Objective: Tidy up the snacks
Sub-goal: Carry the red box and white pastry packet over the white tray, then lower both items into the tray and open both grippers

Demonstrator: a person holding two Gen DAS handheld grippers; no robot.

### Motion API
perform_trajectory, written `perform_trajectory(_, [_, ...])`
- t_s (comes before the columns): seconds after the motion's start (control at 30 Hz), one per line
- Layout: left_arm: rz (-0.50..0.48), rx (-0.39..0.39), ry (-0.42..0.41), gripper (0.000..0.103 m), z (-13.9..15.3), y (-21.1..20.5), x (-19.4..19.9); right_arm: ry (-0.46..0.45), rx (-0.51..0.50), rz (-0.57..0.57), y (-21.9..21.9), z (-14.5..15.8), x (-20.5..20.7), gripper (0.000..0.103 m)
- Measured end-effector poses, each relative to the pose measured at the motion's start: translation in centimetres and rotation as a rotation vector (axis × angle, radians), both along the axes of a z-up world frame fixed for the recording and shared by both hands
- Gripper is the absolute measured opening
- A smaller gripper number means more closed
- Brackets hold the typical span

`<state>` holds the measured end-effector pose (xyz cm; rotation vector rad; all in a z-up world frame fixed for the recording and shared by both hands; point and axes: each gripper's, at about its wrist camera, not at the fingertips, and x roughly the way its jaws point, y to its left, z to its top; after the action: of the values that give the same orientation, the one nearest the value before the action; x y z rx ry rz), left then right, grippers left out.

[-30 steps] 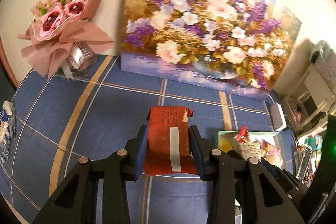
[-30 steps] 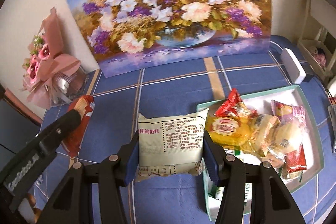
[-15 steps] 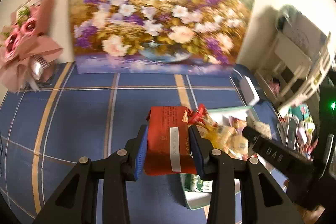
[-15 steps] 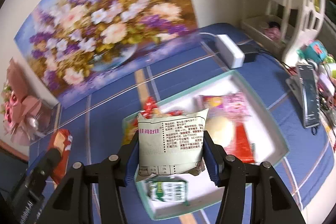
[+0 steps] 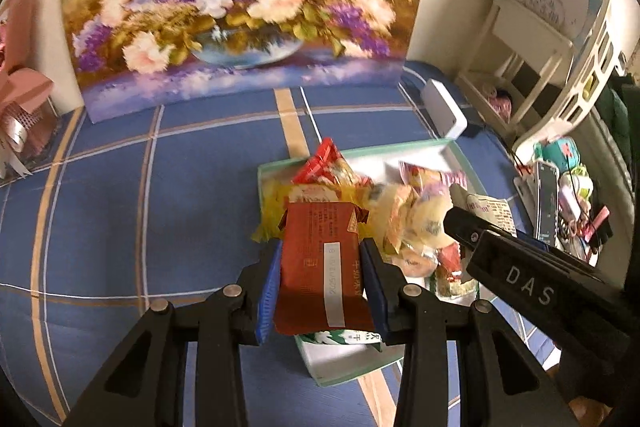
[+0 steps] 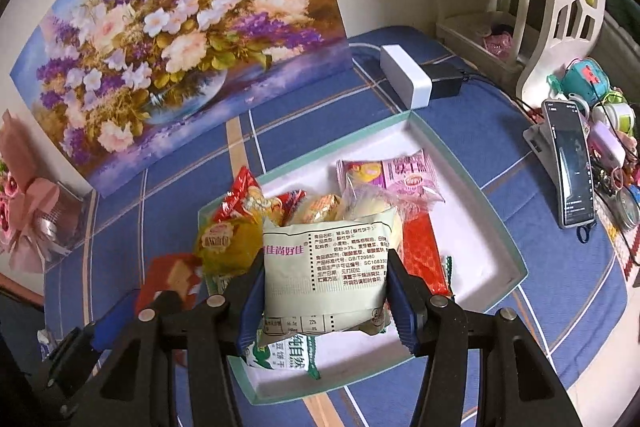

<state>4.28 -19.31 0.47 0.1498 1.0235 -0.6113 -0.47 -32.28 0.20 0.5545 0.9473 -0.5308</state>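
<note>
My left gripper [image 5: 322, 283] is shut on a red snack packet [image 5: 320, 267] and holds it above the near left part of the white tray [image 5: 360, 367]. My right gripper [image 6: 324, 287] is shut on a pale green biscuit packet [image 6: 326, 271] and holds it over the tray [image 6: 480, 227], which contains several snack packets. The right gripper also shows in the left wrist view [image 5: 520, 267], and the red packet shows at the left of the right wrist view [image 6: 172, 279].
A flower painting [image 6: 168, 35] leans on the wall behind the tray. A pink bouquet [image 6: 24, 219] stands at the left. A white box [image 6: 404, 75], a phone on a stand [image 6: 570, 171] and a white shelf [image 6: 520, 7] are at the right.
Both grippers have swung right with their packets, from over the bare blue cloth to above the tray. Both stay shut.
</note>
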Motion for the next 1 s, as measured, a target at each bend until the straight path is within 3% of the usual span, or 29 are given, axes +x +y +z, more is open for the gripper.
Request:
perform_trajectory(0.73, [-0.117,0.088,0.073,0.041,-4.8,-3.8,-1.4,0.139,0.060,0.055,-0.2,-4.1,0.5,0.060])
perform_trajectory(0.87, [-0.112,0.098,0.061,0.056,-4.7,-3.8,-1.6,0.144,0.056,0.056,-0.1,-4.1,0.6,0.060])
perform_trajectory(1.0, [-0.095,0.102,0.065,0.056,-4.6,-3.4,-1.3,0.142,0.063,0.053,-0.2,-4.2,0.6,0.062])
